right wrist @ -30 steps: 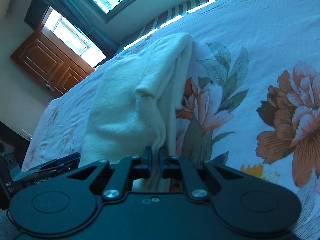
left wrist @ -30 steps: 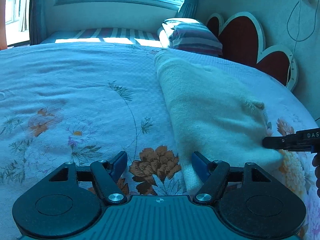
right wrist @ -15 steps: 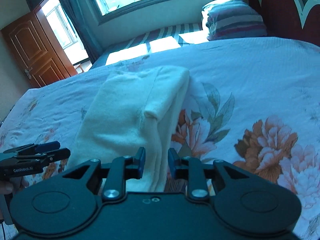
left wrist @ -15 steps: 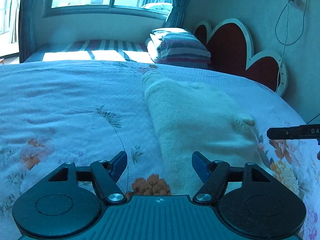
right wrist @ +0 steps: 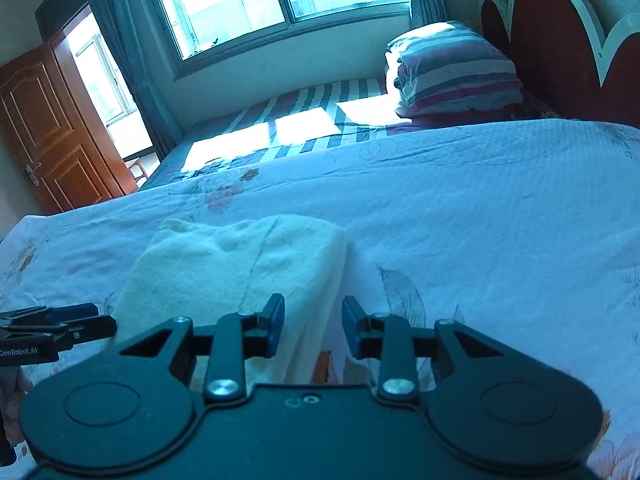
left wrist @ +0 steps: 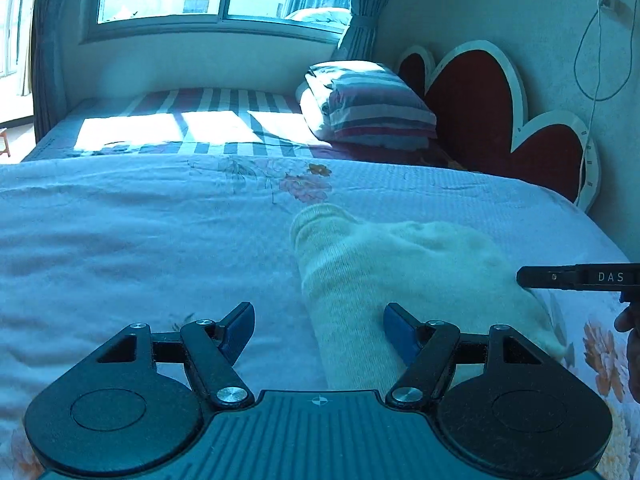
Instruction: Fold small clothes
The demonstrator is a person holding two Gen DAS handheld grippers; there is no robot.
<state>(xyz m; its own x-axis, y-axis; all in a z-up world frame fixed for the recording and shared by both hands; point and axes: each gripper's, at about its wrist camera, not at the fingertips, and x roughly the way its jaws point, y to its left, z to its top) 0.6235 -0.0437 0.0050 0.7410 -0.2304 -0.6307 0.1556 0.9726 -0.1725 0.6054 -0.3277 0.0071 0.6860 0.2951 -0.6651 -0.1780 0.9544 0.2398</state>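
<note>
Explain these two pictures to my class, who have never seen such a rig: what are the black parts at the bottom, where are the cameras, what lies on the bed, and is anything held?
A person holds a two-finger gripper in each hand. Each picture comes from a camera mounted on one gripper, looking forward along its fingers. One view shows the left gripper, the other the right gripper; both are open and hold nothing. On the floral bedspread lies a folded cream garment. Behind it sit a striped pillow and a heart-shaped headboard.
</note>
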